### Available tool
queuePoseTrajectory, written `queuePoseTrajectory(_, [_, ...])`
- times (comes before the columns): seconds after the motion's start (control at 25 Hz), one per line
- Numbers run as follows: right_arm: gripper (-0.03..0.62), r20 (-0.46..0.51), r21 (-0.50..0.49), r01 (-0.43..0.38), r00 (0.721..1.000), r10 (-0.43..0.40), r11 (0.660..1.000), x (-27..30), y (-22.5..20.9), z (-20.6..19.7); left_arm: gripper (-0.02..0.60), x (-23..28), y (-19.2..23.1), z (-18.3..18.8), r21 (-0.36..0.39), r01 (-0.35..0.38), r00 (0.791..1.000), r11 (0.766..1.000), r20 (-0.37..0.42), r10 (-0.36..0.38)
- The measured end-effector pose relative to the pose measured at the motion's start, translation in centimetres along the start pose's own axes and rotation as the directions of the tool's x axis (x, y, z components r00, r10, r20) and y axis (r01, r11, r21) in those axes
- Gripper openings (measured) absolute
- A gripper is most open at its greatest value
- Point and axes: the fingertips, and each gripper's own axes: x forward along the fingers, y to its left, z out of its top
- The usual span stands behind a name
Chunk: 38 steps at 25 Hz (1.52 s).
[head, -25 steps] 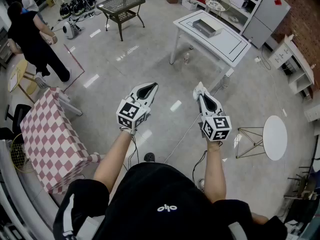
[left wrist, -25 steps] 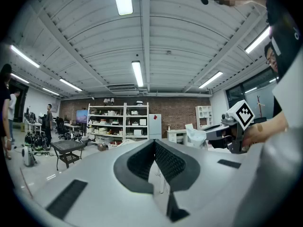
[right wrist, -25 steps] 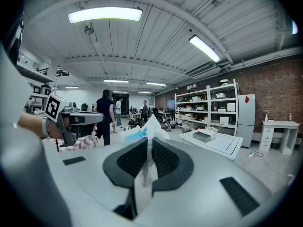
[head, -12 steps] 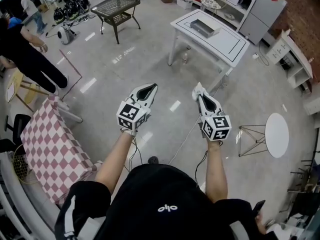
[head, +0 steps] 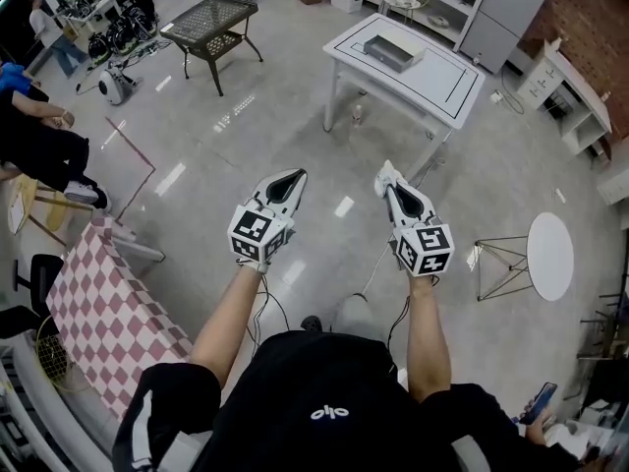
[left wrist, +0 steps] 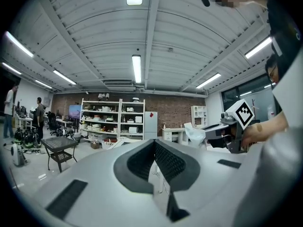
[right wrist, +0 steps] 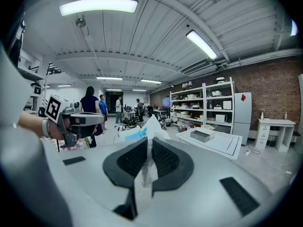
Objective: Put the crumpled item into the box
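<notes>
The head camera looks steeply down, close over the left gripper point(head: 288, 177) and right gripper point(head: 390, 179), the white rectangular table point(head: 444, 79) at 1 o'clock. Each gripper's camera sits just behind its jaws, facing level across the room; the right one shares that table point(right wrist: 228, 144) at 4 o'clock

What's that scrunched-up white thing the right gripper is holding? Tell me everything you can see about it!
The crumpled item is a thin, white, wrinkly sheet, maybe paper or plastic wrap, with a light blue patch on one side. The right gripper is shut on it. A see-through strip runs down between the jaws, and the bunched top pokes up past them in a point. Only the jaws touch it. It is held up in the air, not yet in the box, which sits farther off.
</notes>
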Motion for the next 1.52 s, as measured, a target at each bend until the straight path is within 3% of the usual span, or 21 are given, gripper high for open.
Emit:
queuePoseTrajectory(0.28, [0.038,0.005,-0.007,0.011,1.0,-0.011,1.0,3.7,-5.7,0.6,0.002,6.9,2.3,-0.3,0.009,0.012,1.0,1.0,-0.012,-0.012])
queuePoseTrajectory(0.96, [0.038,0.025,-0.019,-0.004,1.0,0.005,1.0,13.9,-26.1,4.1,0.002,29.8,7.1,1.8,0.044,-0.015,1.0,0.999,0.004,0.015])
queuePoseTrajectory(1.52, [0.038,0.009,0.011,0.001,1.0,-0.001,1.0,21.7,-33.8,3.9,0.002,40.0,11.7,0.7,0.033,0.002,1.0,0.999,-0.019,-0.002])
